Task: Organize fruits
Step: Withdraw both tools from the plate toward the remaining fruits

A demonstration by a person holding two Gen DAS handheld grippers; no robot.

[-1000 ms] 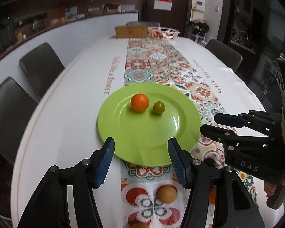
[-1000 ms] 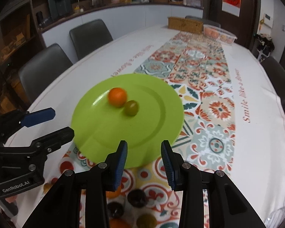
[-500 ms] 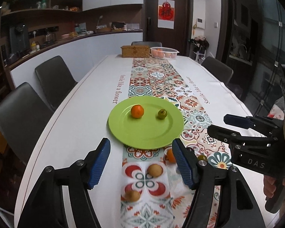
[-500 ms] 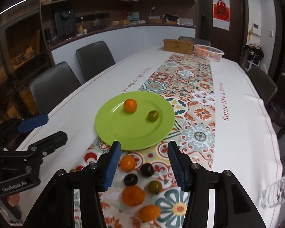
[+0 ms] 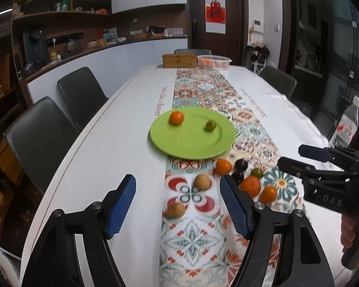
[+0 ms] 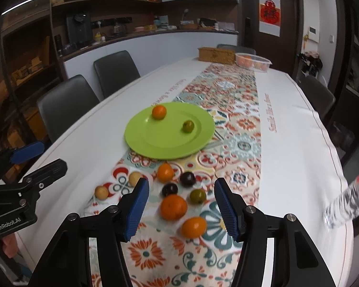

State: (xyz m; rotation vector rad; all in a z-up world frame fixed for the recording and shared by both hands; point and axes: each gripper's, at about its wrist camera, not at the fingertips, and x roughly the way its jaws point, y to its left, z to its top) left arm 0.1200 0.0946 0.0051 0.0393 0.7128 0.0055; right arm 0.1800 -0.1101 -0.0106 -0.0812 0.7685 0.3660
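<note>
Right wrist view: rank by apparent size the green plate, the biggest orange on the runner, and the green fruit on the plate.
1. green plate
2. biggest orange, though it sits nearer the camera
3. green fruit, farther off, so its true size is unsure

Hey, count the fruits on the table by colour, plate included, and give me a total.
Round orange fruits: 4
Small green fruits: 2
Dark purple fruits: 2
Tan-yellow fruits: 2
Total: 10, two of them on the round green plate.
</note>
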